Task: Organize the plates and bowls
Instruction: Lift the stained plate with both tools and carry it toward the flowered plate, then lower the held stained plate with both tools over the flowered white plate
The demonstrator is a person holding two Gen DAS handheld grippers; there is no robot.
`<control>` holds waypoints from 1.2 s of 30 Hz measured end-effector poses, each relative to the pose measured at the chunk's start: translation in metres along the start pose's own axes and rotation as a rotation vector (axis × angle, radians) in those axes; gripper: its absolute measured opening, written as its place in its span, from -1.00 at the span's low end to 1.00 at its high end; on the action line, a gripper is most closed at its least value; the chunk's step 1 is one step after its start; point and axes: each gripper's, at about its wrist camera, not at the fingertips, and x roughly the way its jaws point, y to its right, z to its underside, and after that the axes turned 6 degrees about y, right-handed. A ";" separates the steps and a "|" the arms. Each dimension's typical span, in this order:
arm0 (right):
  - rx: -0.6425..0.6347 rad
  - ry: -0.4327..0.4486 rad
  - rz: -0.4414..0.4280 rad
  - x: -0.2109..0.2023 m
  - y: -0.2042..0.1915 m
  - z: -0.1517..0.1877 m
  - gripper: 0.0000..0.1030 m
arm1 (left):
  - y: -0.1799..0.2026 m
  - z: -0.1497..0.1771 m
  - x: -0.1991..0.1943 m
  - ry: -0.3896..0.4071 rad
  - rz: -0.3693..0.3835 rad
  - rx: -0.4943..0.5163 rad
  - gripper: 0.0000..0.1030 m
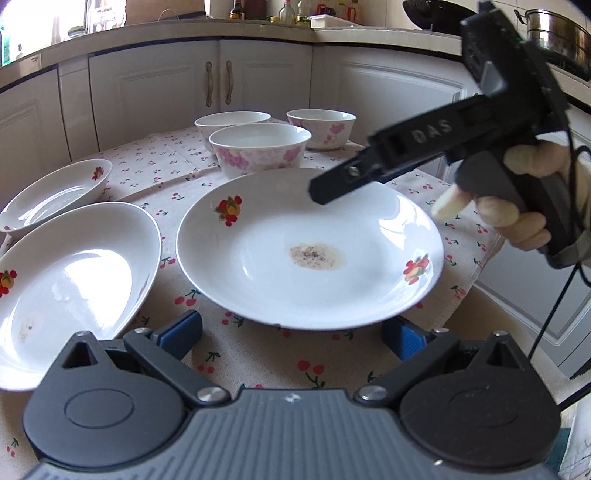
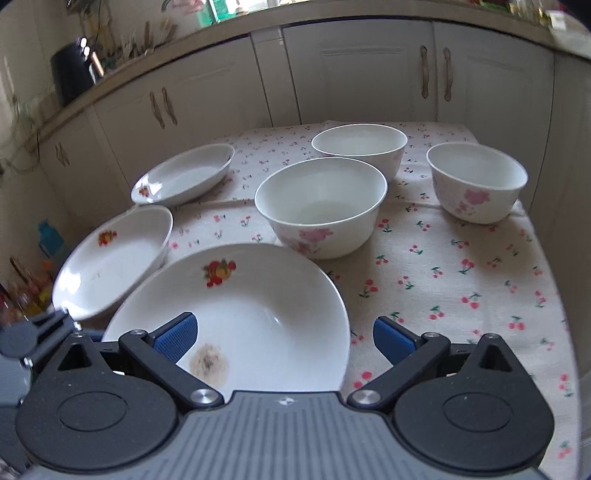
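Three white plates with fruit prints lie on the cherry-print cloth: a near plate with a brown stain (image 1: 310,243) (image 2: 251,314), a second plate to its left (image 1: 70,280) (image 2: 114,258), and a third farther back on the left (image 1: 59,192) (image 2: 184,173). Three white bowls with pink flowers stand behind: a near one (image 1: 258,149) (image 2: 321,206), a far one (image 1: 232,122) (image 2: 360,146), and a right one (image 1: 321,127) (image 2: 476,181). My left gripper (image 1: 291,338) is open at the stained plate's near edge. My right gripper (image 2: 284,334) is open above that plate's right part; in the left wrist view its body (image 1: 443,147) hovers over the plate.
The table (image 2: 461,280) is small, with its right edge close to white kitchen cabinets (image 1: 218,81) (image 2: 369,74). A counter with bottles and pots (image 1: 280,14) runs behind. A cable (image 1: 550,325) hangs from the right gripper.
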 end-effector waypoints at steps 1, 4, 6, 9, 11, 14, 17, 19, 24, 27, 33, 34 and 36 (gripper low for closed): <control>0.014 0.001 -0.007 0.002 0.001 0.000 0.99 | 0.000 0.000 0.000 -0.001 0.003 0.002 0.99; 0.027 -0.009 -0.024 0.010 0.002 0.000 0.95 | -0.002 -0.001 0.000 -0.001 0.013 0.004 0.99; 0.012 -0.017 -0.031 0.013 0.002 0.000 0.92 | -0.002 -0.001 -0.001 0.001 0.019 0.005 0.99; -0.007 -0.023 -0.028 0.016 0.002 -0.002 0.88 | -0.001 0.000 -0.001 0.002 0.021 0.014 0.99; 0.000 -0.025 -0.046 0.018 0.004 -0.003 0.78 | -0.002 0.000 -0.001 0.006 0.027 0.009 0.99; 0.013 -0.026 -0.066 0.021 0.007 -0.005 0.66 | -0.002 -0.001 -0.001 0.007 0.032 0.012 0.99; 0.020 -0.037 -0.088 0.025 0.009 -0.007 0.54 | -0.001 -0.002 -0.001 0.007 0.034 0.016 0.99; 0.023 -0.044 -0.101 0.027 0.011 -0.008 0.50 | 0.000 -0.002 -0.001 0.010 0.035 0.021 0.99; 0.029 -0.055 -0.136 0.029 0.019 -0.011 0.38 | 0.001 -0.002 -0.001 0.015 0.040 0.031 0.99; 0.039 -0.070 -0.164 0.032 0.024 -0.014 0.37 | 0.002 -0.003 -0.001 0.019 0.043 0.039 0.99; 0.049 -0.105 -0.189 0.033 0.027 -0.018 0.36 | 0.003 -0.004 -0.001 0.016 0.044 0.049 0.99; 0.054 -0.112 -0.193 0.033 0.028 -0.019 0.36 | 0.002 -0.004 -0.001 0.014 0.045 0.050 0.99; 0.056 -0.126 -0.199 0.033 0.029 -0.020 0.36 | 0.001 -0.005 -0.001 0.008 0.049 0.055 0.99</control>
